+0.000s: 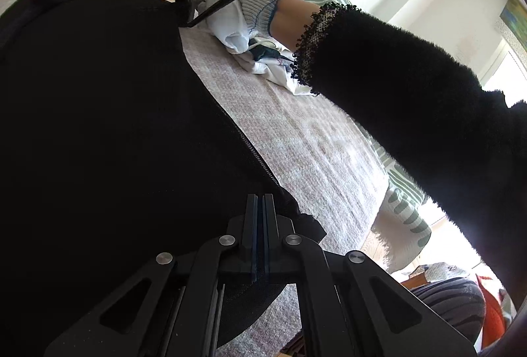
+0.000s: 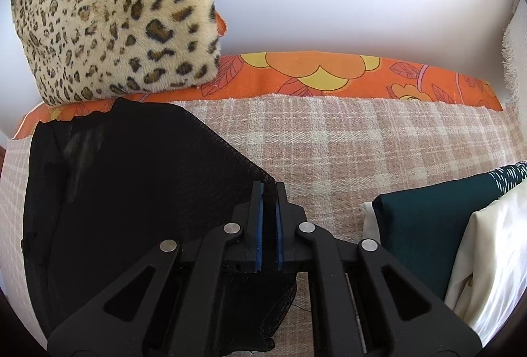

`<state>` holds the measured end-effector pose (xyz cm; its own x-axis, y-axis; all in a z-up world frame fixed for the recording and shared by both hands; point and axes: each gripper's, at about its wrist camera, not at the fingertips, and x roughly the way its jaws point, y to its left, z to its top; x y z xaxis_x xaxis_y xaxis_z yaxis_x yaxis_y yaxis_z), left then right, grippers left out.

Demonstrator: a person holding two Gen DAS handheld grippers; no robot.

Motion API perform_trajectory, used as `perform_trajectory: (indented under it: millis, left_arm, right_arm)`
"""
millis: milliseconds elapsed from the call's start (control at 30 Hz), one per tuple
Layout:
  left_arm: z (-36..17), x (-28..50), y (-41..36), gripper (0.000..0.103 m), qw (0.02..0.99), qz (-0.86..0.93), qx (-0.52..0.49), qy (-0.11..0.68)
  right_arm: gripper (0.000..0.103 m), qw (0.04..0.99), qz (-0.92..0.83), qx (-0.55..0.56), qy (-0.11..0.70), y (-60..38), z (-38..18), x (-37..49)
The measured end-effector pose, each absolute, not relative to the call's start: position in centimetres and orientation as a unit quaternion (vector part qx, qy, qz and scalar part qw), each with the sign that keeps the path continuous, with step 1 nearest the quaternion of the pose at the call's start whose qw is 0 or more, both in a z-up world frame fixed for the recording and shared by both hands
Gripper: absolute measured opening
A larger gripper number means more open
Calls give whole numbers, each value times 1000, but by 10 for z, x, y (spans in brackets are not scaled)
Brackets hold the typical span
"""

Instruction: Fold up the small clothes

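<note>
With both grippers, left gripper [image 1: 260, 202] and right gripper [image 2: 267, 192], clenched on black garment [image 2: 131, 175] corners, fold starts; next, carry 2 corners across evenly.

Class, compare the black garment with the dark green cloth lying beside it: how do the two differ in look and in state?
The black garment is a see-through mesh; the dark green cloth looks opaque and smooth. The black garment is pinched at its edge by the right tongs, while nothing grips the dark green cloth. The dark green cloth lies against cream fabric; the black garment lies alone. Both rest on the checked blanket.
</note>
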<state>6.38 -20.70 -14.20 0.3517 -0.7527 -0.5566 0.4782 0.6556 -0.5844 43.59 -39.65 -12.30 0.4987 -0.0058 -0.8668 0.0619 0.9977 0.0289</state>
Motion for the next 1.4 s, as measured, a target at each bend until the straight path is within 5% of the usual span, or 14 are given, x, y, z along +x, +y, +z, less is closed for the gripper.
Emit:
perform_trajectory:
  millis: [200,433,567,633,900,1400]
  left_arm:
    - [-133,50,-229,4,817,-394,-106,408]
    - [-135,37,-277,48,816,-408,-15,410]
    - [-138,27,-294,47,834,-404,49,372]
    - [-143,32,-289,8,830,-419,45,365]
    - [-132,57,-237,4,817,-414,-118,383]
    - [-131,34,-154,4,842,-347,-209,357]
  right_arm:
    - [6,866,-12,27,499,-382,-113,439]
    - [6,865,-11,26,502,-392,-105,433]
    - [6,864,-13,24,504,-394,-109,433]
    - [6,864,-14,24,504,-394,-112,433]
    - [6,866,-24,24,498,-388,-111,434]
    - [5,891,3,-25,453,-299,-32,416]
